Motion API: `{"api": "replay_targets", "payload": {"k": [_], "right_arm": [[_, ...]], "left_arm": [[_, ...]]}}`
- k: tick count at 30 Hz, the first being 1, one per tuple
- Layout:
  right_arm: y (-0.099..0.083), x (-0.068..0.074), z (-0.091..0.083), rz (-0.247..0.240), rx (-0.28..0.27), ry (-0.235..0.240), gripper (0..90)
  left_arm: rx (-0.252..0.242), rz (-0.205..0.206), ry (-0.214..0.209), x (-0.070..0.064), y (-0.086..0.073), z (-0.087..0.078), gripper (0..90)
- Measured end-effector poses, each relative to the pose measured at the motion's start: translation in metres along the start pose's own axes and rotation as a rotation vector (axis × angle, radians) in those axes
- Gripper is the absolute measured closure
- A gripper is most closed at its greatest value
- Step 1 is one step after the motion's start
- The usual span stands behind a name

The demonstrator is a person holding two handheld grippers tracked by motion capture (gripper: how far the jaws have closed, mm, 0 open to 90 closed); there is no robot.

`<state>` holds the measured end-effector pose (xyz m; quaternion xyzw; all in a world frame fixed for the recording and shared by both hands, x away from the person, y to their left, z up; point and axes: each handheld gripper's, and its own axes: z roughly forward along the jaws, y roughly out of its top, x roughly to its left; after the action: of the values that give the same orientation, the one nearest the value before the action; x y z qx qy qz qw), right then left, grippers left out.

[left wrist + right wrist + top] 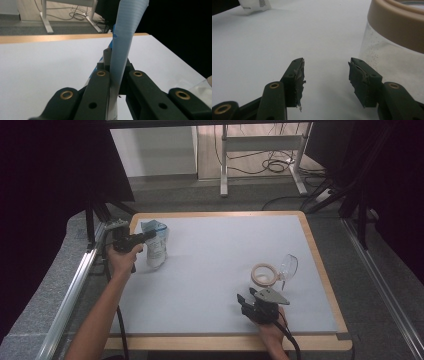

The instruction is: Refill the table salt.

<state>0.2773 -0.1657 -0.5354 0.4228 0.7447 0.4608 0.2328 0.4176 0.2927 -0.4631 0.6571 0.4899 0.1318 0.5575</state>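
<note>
A white pouch with a blue top [156, 247] stands at the far left of the pale mat [210, 255]. My left gripper [149, 236] is shut on its blue top edge. In the left gripper view the blue strip [125, 42] rises between the closed jaws of that gripper [117, 73]. A clear jar with a tan rim [265, 274] sits near the right front. My right gripper [245, 301] is open just in front of it and holds nothing. In the right gripper view the jar [397, 42] is right of the spread jaws of the gripper [325, 75], and the pouch's bottom [254, 5] is far off.
The mat lies on a wooden-edged table [320, 265]. A clear glass part [288, 265] lies right of the tan rim. Black curtains and stands flank the table, and a desk frame with cables [260, 165] stands beyond it.
</note>
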Motion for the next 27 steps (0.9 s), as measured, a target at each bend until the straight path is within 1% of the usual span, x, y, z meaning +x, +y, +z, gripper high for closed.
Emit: {"api": "replay_targets", "payload": {"k": [1,2,5,8,10,13,15,19,21,23,27], "right_arm": [[0.000,0.000,0.000,0.000,0.000,0.000,46.5],[0.000,0.000,0.000,0.000,0.000,0.000,46.6],[0.000,0.000,0.000,0.001,0.002,0.002,46.4],[0.000,0.000,0.000,0.001,0.002,0.003,46.2],[0.000,-0.001,0.000,0.004,0.000,0.005,46.1],[0.000,0.000,0.000,0.007,0.001,0.007,45.9],[0.000,0.000,0.001,0.006,0.002,0.007,45.7],[0.000,0.000,0.001,0.007,0.000,0.008,45.6],[0.000,0.000,0.001,0.007,0.000,0.008,45.6],[0.001,0.000,0.000,0.007,-0.001,0.008,45.6],[0.001,0.000,0.000,0.006,-0.006,0.009,45.6]], "left_arm": [[-0.014,-0.008,-0.005,0.001,-0.002,-0.001,90.0],[-0.018,-0.012,-0.005,0.002,-0.003,-0.002,90.0],[-0.014,-0.005,-0.012,0.002,-0.006,-0.007,89.8],[-0.016,0.008,-0.004,0.002,-0.010,-0.011,89.6],[-0.024,0.001,-0.003,0.004,-0.014,-0.016,89.4],[-0.018,0.012,0.010,0.005,-0.015,-0.020,89.2],[-0.015,0.017,0.009,0.006,-0.015,-0.021,88.8],[-0.013,0.027,0.006,0.004,-0.015,-0.020,86.8],[-0.009,0.029,0.002,0.004,-0.015,-0.017,83.6],[-0.001,0.028,0.001,0.003,-0.014,-0.014,77.9],[-0.003,0.037,0.001,0.001,-0.014,-0.011,74.2]]}}
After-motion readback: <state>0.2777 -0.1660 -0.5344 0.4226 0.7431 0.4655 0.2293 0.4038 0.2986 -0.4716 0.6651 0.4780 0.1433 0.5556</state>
